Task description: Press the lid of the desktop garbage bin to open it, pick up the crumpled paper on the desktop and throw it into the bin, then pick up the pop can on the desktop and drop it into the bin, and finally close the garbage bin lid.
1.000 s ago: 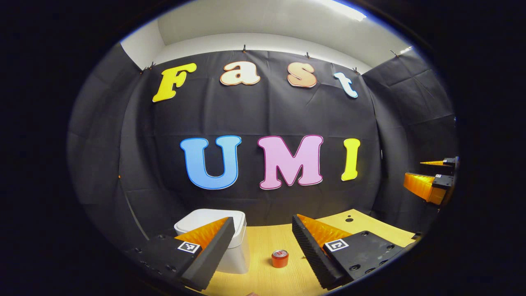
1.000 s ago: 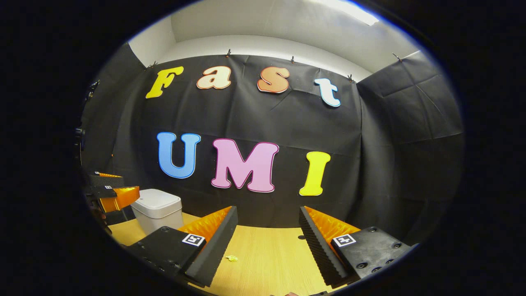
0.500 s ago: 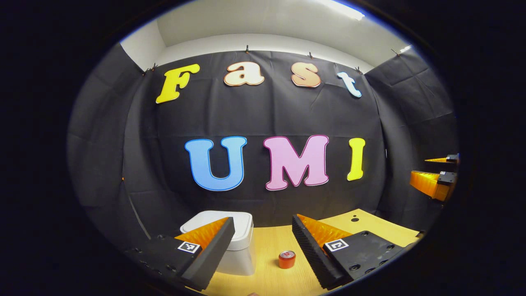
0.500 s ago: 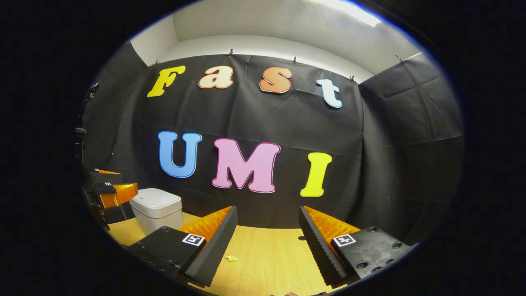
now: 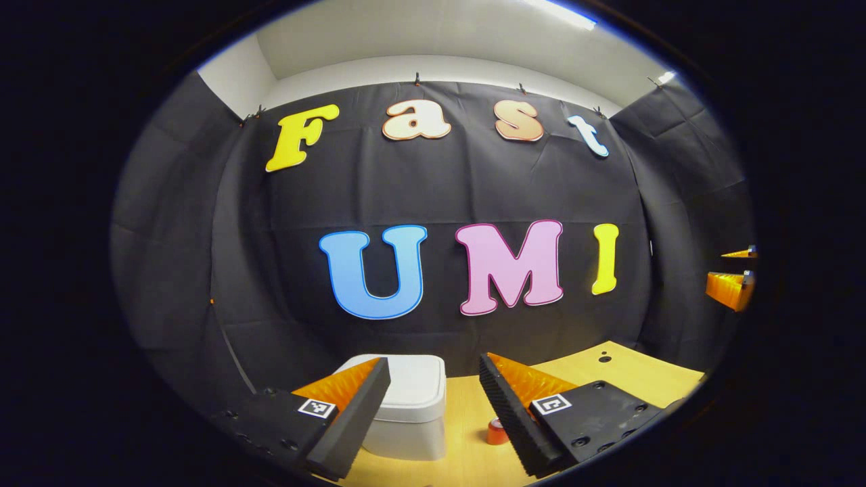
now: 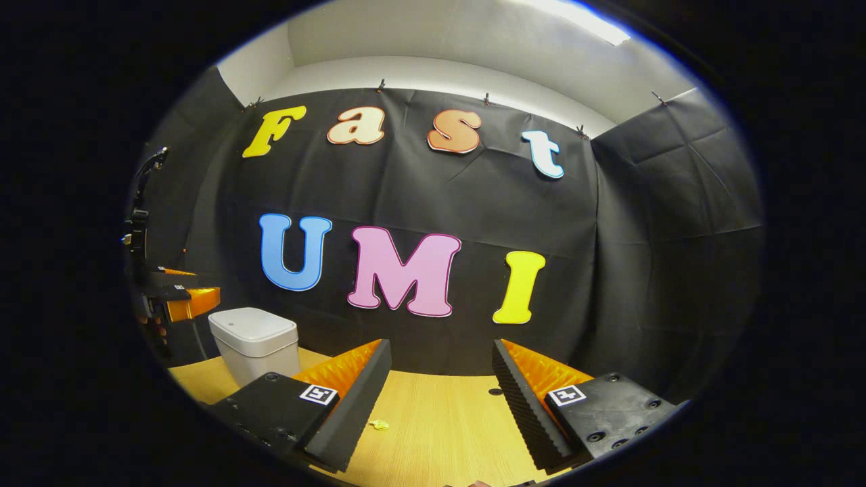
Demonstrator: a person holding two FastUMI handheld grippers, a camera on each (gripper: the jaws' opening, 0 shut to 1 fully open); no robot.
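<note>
Left gripper view has the garbage bin (image 5: 411,406) low in the frame, just left of centre, standing upright on the wooden desktop (image 5: 629,372) with its lid (image 5: 416,385) down flat. The left gripper (image 5: 433,406) has its jaws spread wide with nothing between them, and the bin sits in the gap behind the left finger. At the lower centre, half hidden by the other finger, the pop can (image 5: 497,433) stands upright, its long axis vertical and its top facing up.

Right gripper view shows the same bin (image 6: 256,341) at the lower left, the left gripper (image 6: 177,303) beside it near the frame's left edge. The right gripper (image 6: 440,399) is also wide open and empty. A small yellowish scrap, probably the crumpled paper (image 6: 379,425), lies on the desktop (image 6: 433,433) at the bottom centre, close to its left finger.

The bin looks like light, stiff plastic with a smooth top, so a press is best placed squarely on the lid; off centre it may tip or slide. The paper should be very light and soft, with no clear long axis, and can be pinched anywhere. The can looks thin-walled and slick; taking it across its round side at mid-height seems safest.
</note>
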